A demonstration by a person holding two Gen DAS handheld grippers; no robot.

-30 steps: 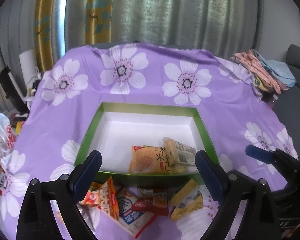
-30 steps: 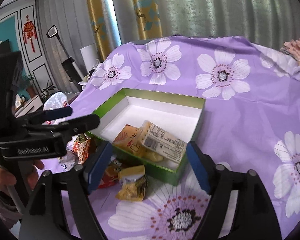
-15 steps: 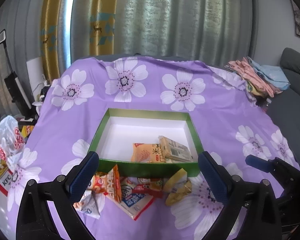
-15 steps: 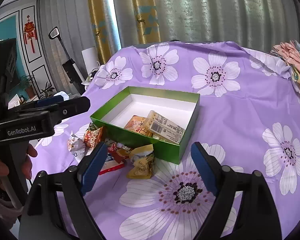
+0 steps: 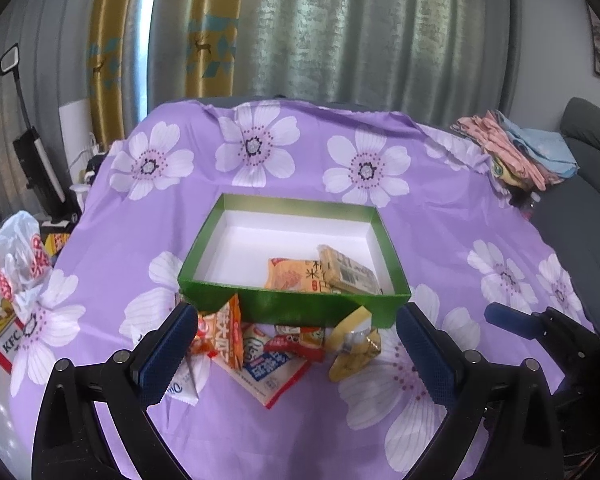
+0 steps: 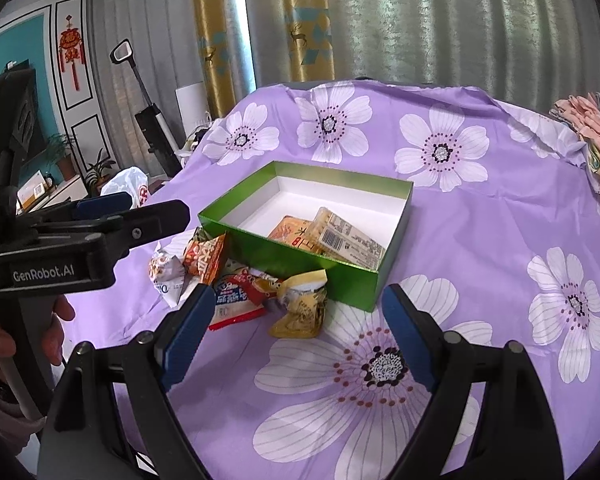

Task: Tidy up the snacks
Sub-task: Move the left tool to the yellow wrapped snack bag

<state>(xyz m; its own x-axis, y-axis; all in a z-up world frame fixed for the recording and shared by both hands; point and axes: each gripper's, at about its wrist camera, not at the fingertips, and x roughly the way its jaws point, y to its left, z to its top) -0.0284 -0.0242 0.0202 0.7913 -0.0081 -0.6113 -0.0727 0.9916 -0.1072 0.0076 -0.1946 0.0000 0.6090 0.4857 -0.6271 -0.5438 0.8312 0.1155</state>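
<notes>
A green box (image 5: 292, 307) with a white inside sits on the purple flowered cloth. An orange pack (image 5: 290, 278) and a beige barcode pack (image 5: 348, 272) lie in its near right corner. Several loose snacks lie against its front wall: an orange-red packet (image 5: 222, 332), a white-blue packet (image 5: 268, 368), a small red one (image 5: 296, 346) and a crumpled yellow one (image 5: 354, 354). My left gripper (image 5: 296, 314) is open above these, holding nothing. My right gripper (image 6: 300, 292) is open and empty over the yellow snack (image 6: 300, 312), near the box's corner (image 6: 364, 280).
A KFC bag (image 5: 12, 280) hangs at the table's left edge. Folded clothes (image 5: 516, 148) are piled at the far right beside a grey sofa (image 5: 588, 184). A stick vacuum (image 5: 36, 160) stands by the curtains. A hand (image 6: 4, 344) holds the left gripper's handle.
Both grippers have drawn back from the box, so the box and the loose snacks sit farther off and more cloth shows. Both stay open and empty.
</notes>
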